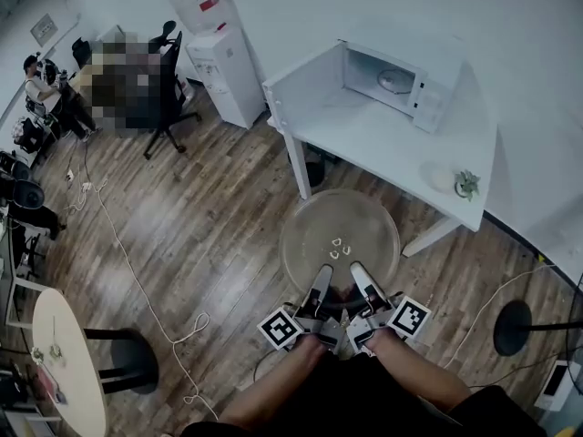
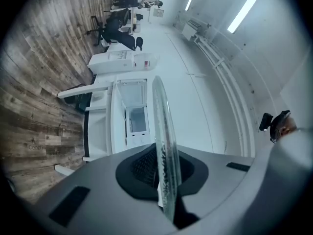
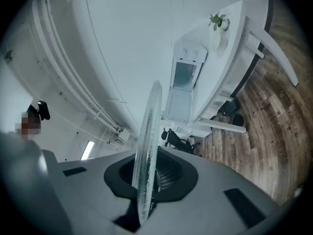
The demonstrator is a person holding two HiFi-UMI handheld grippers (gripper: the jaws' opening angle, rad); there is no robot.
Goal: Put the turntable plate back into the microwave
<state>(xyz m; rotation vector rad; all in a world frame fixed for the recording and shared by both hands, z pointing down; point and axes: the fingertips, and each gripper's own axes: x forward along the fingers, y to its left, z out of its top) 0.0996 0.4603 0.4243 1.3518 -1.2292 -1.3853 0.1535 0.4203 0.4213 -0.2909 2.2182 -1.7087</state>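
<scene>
Head view: you hold the glass plate (image 1: 339,239) level above the wood floor (image 1: 209,226). Your left gripper (image 1: 322,276) and right gripper (image 1: 360,273) each clamp its near rim. The microwave (image 1: 401,80) stands open on the white table (image 1: 383,148), well apart.

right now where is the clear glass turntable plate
In the head view the clear glass turntable plate is low centre, held flat over the wood floor, its near rim clamped by the left claw and right claw, short of the white table.
</scene>
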